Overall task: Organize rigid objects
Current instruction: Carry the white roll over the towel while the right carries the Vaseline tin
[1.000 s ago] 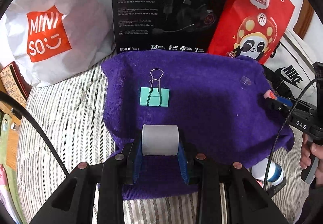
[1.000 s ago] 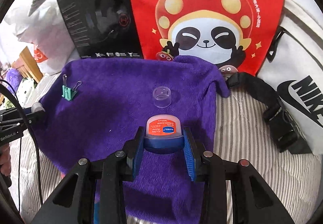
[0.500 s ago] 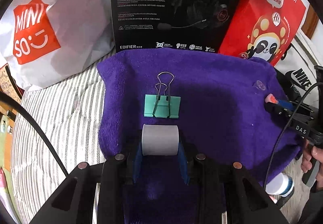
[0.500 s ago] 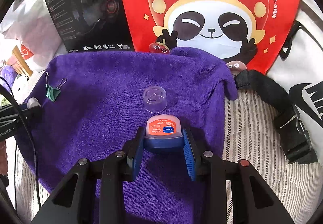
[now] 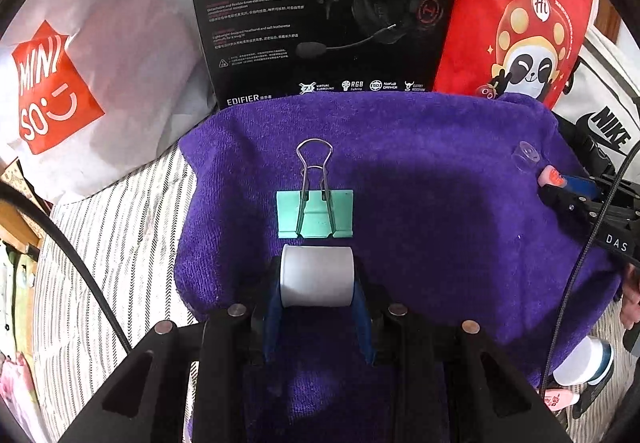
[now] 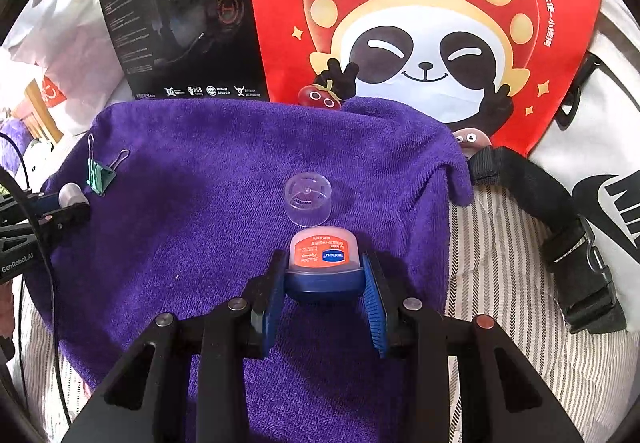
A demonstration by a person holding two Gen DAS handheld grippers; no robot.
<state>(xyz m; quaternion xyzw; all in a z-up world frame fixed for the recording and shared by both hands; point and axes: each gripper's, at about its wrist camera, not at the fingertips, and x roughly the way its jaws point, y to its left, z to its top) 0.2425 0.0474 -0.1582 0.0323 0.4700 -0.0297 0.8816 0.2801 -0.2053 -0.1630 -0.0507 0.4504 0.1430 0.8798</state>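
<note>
Left tongs point(image 5: 318, 277) pinch a grey roll point(image 5: 317, 276) just behind a green clip point(image 5: 315, 214) on the purple towel point(image 5: 420, 203); right tongs point(image 6: 325, 275) clamp a balm jar point(image 6: 323, 259), apparently touching a clear cap point(image 6: 308, 203).

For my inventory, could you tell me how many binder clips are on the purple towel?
1: the green binder clip lies on the towel, just ahead of the left gripper; others may be hidden.

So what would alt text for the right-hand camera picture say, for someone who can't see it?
The right gripper clamps a small lip balm jar above a purple towel, just short of a clear plastic cap resting there. Far left lies a green binder clip; a red panda bag stands behind.
</note>
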